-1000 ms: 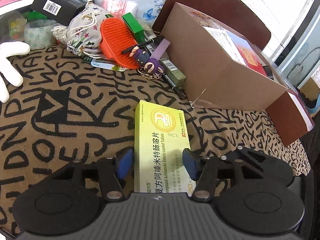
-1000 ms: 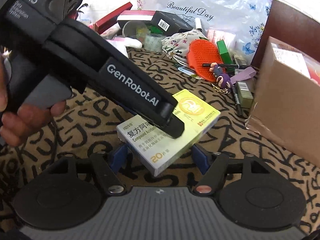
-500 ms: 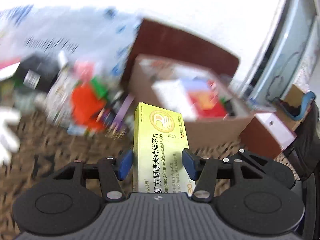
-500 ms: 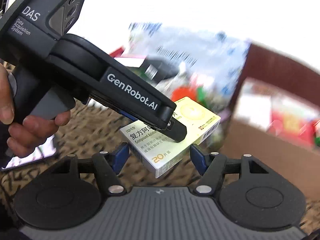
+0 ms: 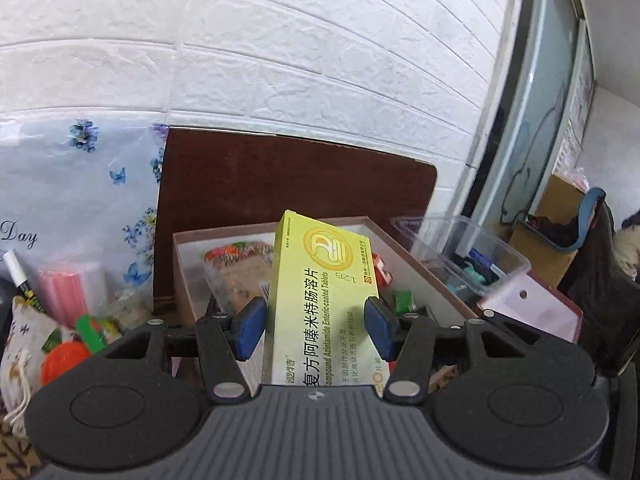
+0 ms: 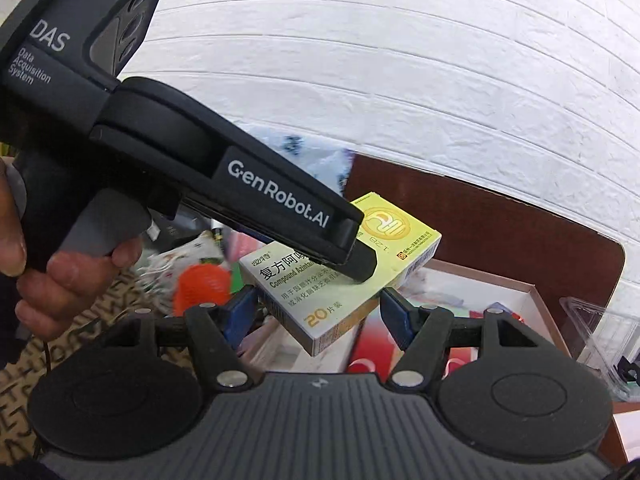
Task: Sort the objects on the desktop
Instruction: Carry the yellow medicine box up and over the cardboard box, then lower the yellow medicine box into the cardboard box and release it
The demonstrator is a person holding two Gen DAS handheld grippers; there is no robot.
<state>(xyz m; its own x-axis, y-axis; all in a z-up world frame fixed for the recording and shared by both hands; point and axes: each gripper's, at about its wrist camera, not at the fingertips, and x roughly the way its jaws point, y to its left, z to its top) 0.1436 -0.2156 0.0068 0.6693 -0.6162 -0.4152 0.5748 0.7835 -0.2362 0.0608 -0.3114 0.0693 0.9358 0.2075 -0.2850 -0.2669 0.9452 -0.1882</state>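
Note:
My left gripper (image 5: pixel 316 330) is shut on a yellow-green medicine box (image 5: pixel 324 300) and holds it tilted up in the air, over the near edge of an open cardboard box (image 5: pixel 416 276) that holds several packets. The right wrist view shows the left gripper's black body (image 6: pixel 224 184) pinching the same medicine box (image 6: pixel 340 280) above the cardboard box (image 6: pixel 532 304). My right gripper (image 6: pixel 318 316) is open and empty, just below and behind the held box.
A dark brown board (image 5: pixel 280 176) stands behind the cardboard box against a white brick wall. A clear plastic tub (image 5: pixel 472 260) sits to the right. An orange brush (image 5: pixel 64 360), a patterned pouch (image 5: pixel 20 344) and a floral bag (image 5: pixel 76 184) lie at the left.
My left gripper has lifted the medicine box off the patterned tablecloth and carried it up and forward to the open cardboard box. My right gripper followed, still open.

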